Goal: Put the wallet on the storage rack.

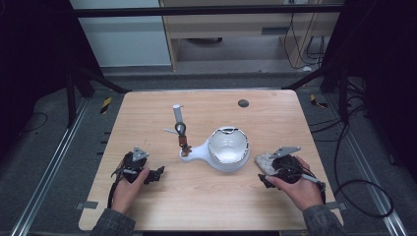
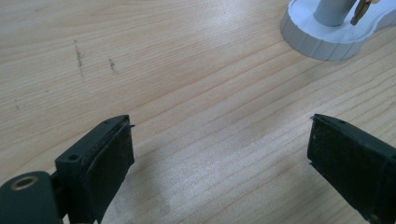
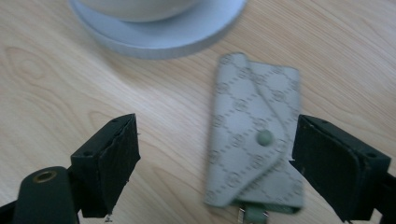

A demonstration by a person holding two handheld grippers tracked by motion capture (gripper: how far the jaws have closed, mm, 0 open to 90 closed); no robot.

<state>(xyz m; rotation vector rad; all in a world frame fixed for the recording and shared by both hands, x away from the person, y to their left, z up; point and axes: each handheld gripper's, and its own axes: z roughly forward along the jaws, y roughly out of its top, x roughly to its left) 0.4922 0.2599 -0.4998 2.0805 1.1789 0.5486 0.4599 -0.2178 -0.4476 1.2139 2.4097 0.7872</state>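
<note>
High view: wooden table, dark room

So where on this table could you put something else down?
Bare wood runs along the far edge of the table and fills the near middle between the left gripper and right gripper. It is crowded around the white stand and the grey pouch.
</note>
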